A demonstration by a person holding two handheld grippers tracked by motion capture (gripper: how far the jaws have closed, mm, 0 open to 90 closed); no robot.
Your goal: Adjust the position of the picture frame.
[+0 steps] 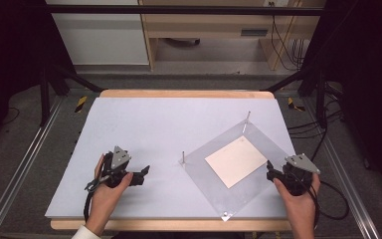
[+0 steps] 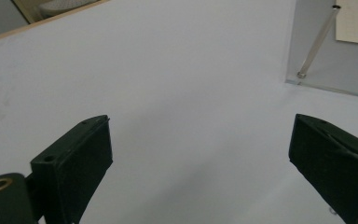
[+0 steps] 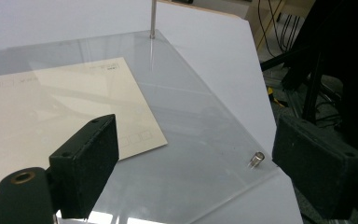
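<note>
A clear acrylic plate (image 1: 214, 185) lies turned like a diamond on the right half of the table. A cream sheet of paper (image 1: 236, 161) rests flat on it. Thin metal posts (image 1: 183, 158) stand at its left and far corners, and a short stud (image 1: 225, 215) sits at the near corner. My left gripper (image 1: 143, 174) is held low over bare table to the plate's left, open, jaws toward the plate (image 2: 321, 79). My right gripper (image 1: 270, 170) is at the plate's right corner, open, with nothing between its jaws; a short stud (image 3: 256, 159) and the paper (image 3: 60, 107) lie ahead of it.
The table top (image 1: 144, 124) is pale blue-grey with a wooden edge. Dark frame struts and cables (image 1: 323, 124) stand off the right side, and an aluminium rail (image 1: 20, 169) runs along the left. Wooden furniture stands behind the table.
</note>
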